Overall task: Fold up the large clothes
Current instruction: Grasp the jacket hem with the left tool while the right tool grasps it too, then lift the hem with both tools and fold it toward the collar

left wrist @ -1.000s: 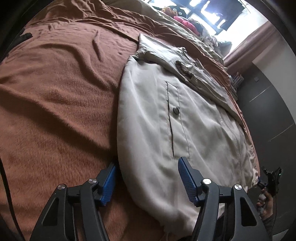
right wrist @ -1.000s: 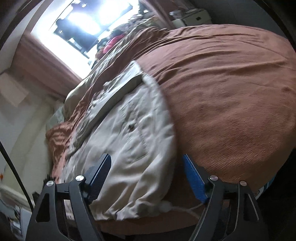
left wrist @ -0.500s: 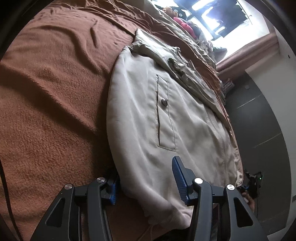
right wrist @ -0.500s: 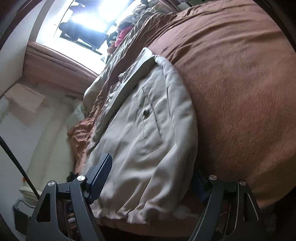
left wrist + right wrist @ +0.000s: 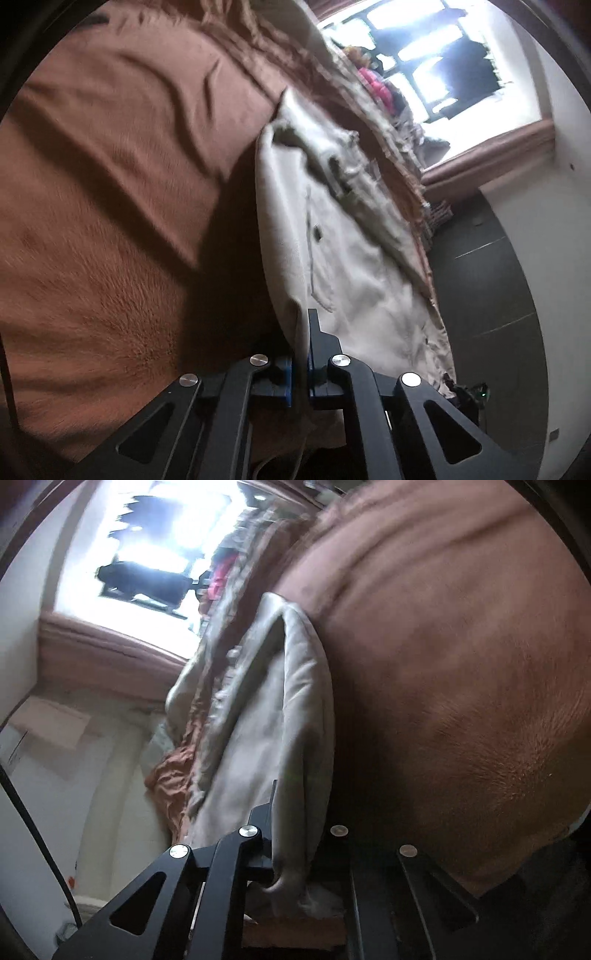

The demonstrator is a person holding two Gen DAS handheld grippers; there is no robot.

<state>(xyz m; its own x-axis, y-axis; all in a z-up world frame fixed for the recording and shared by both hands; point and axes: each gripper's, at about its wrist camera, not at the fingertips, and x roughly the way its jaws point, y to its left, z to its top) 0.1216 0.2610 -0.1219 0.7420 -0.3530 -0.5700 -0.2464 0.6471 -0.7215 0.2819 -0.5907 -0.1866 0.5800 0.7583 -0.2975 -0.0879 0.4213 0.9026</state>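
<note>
A beige jacket [image 5: 354,258] with a buttoned pocket lies on a bed under a brown blanket [image 5: 110,192]. In the left wrist view my left gripper [image 5: 301,354] is shut on the jacket's near hem corner, and the cloth rises in a taut fold from its blue pads. In the right wrist view the same jacket [image 5: 280,716] runs away from me, with my right gripper [image 5: 295,830] shut on a bunch of its hem at the other corner. The right finger of that gripper is lost in shadow.
The brown blanket [image 5: 461,664] covers the bed on the outer side of each grip. A bright window [image 5: 436,55] with piled clothes [image 5: 376,85] lies at the far end. Dark floor [image 5: 491,295] runs beside the bed, and a pale wall [image 5: 55,757] stands opposite.
Both grippers closed from wide open onto the jacket's hem. The left one moved in and lifted, pulling the cloth up into a ridge; the right one rolled but stayed in place.
</note>
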